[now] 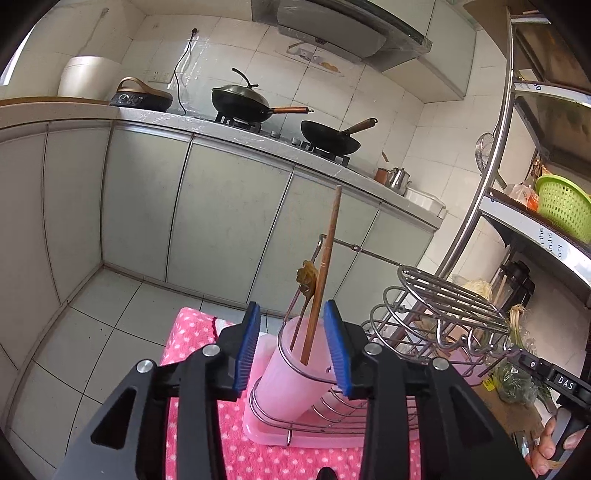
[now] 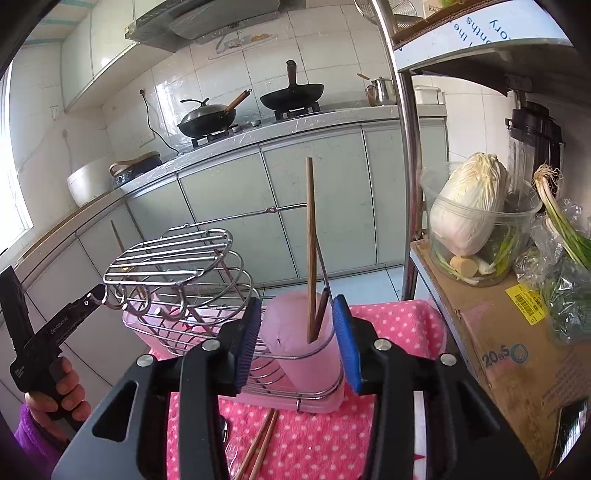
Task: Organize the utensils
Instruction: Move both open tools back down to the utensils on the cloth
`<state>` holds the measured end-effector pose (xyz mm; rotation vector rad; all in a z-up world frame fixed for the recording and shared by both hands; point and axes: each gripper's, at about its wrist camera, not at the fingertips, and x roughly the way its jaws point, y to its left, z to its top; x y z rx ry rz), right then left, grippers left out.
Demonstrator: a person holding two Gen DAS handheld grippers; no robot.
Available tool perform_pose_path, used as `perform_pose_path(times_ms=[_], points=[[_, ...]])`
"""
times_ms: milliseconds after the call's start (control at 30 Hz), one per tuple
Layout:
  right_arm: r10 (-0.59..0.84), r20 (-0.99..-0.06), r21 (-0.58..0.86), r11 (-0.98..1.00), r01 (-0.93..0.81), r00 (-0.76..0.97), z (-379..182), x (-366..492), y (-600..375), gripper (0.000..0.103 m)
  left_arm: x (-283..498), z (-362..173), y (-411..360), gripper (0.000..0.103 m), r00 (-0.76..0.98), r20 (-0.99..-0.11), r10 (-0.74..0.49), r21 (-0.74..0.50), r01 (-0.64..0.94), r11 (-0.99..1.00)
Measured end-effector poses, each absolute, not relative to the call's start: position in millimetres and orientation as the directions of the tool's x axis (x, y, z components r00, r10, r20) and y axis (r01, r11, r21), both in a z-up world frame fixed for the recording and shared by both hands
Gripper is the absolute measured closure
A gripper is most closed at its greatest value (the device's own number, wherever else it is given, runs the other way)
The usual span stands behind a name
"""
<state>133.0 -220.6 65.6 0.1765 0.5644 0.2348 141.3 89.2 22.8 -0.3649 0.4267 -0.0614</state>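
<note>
Right wrist view: right tool [image 2: 297, 341] parted, empty, pink cup [image 2: 303, 343] with upright chopsticks [image 2: 311, 251] just ahead; loose chopsticks [image 2: 260, 445] below on towel look light, stiff, slippery — grip mid-shaft; left tool [image 1: 291, 347] likewise gapes.

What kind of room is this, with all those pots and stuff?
It looks like a home kitchen. Two black woks sit on a gas stove along a tiled counter, a range hood hangs above, and a wire dish rack holds utensils on a pink towel.
</note>
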Motion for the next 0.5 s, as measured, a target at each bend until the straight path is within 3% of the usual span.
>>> perform_pose_path(times_ms=[367,500], points=[[0.306,-0.573,0.287,0.944,-0.164,0.760,36,78,-220,0.062,97,21,81,0.068,0.842,-0.517,-0.152,-0.314,-0.021,0.949],[0.340,-0.628,0.330,0.931,-0.155,0.700,9,65,-216,0.062,87,2,71,0.068,0.773,-0.604,-0.195,-0.327,-0.017,0.945]])
